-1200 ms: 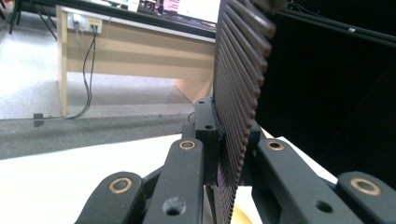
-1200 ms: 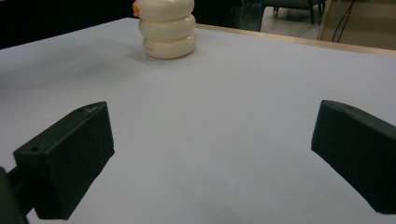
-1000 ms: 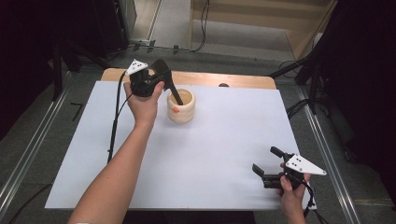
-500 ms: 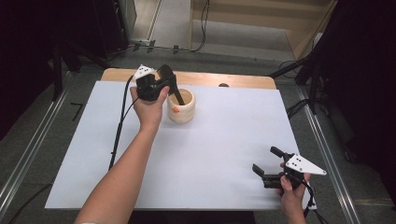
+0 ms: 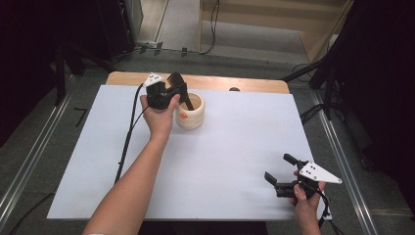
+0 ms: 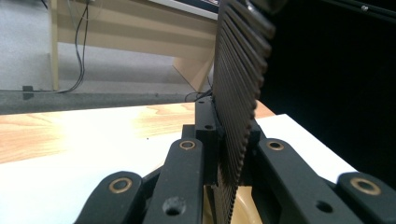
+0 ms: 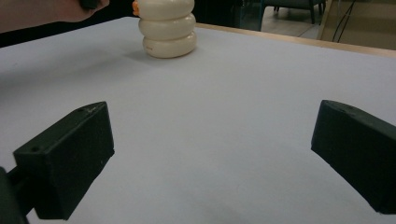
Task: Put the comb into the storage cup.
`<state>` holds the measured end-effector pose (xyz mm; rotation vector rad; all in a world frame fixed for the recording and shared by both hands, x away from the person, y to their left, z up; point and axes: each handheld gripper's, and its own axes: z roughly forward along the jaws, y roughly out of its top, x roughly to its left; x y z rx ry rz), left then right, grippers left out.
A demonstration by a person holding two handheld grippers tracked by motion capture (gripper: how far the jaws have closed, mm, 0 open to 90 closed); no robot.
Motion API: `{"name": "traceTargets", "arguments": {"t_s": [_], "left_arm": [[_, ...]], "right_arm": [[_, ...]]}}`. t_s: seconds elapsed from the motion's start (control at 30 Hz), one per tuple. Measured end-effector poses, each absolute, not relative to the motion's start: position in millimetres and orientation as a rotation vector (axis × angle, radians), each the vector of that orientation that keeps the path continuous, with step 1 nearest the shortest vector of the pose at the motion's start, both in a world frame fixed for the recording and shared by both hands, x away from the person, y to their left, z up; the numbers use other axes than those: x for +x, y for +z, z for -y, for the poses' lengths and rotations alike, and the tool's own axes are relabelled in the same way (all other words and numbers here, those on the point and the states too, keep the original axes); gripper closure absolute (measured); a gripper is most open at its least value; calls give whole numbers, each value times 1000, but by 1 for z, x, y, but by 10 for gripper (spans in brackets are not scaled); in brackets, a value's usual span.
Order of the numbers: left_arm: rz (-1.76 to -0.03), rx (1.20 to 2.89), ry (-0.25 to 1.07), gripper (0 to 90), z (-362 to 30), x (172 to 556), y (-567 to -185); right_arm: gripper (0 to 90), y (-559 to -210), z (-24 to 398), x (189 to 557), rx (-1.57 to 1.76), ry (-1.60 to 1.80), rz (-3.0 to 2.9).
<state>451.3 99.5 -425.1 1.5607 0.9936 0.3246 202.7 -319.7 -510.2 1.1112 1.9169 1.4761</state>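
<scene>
1. No words can be read anywhere. There is a tiny dark mark low on the cream cup (image 7: 168,29), too small to read.
2. The cup looks like three smooth, fat rings stacked up. It has a small orange bit (image 5: 183,115) on its side.
3. It stands at the far end of the white sheet (image 5: 230,147), near the wooden table edge (image 5: 210,83).
4. The left gripper (image 5: 182,95) is right at the cup. Its jaws are closed together, with one dark tip in the cup's mouth. Its pad (image 6: 238,93) is black with many thin ridges.
5. The right gripper (image 5: 278,170) rests near the sheet's front corner, well apart from the cup. Its blocky black jaws stand wide apart, holding nothing.
</scene>
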Motion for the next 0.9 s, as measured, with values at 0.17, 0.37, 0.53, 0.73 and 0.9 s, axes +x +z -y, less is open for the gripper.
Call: {"name": "traceTargets", "arguments": {"t_s": [0.17,0.37,0.53,0.73,0.9], "left_arm": [[-1002,1558,312,847,-98,452,-427],[-1038,1534,299,847,-100,454,-433],[-1048,1528,270,840,-104,456,-434],[-1086,1552,239,698,-110,459,-439],[-1112,1567,255,495,-113,459,-440]], "right_arm": [[0,-510,320,203,1112,1475,-1917],[0,-510,320,203,1114,1476,-1915],[0,-511,320,203,1115,1474,-1917],[0,-511,320,203,1116,1476,-1916],[0,-511,320,204,1116,1479,-1917]]}}
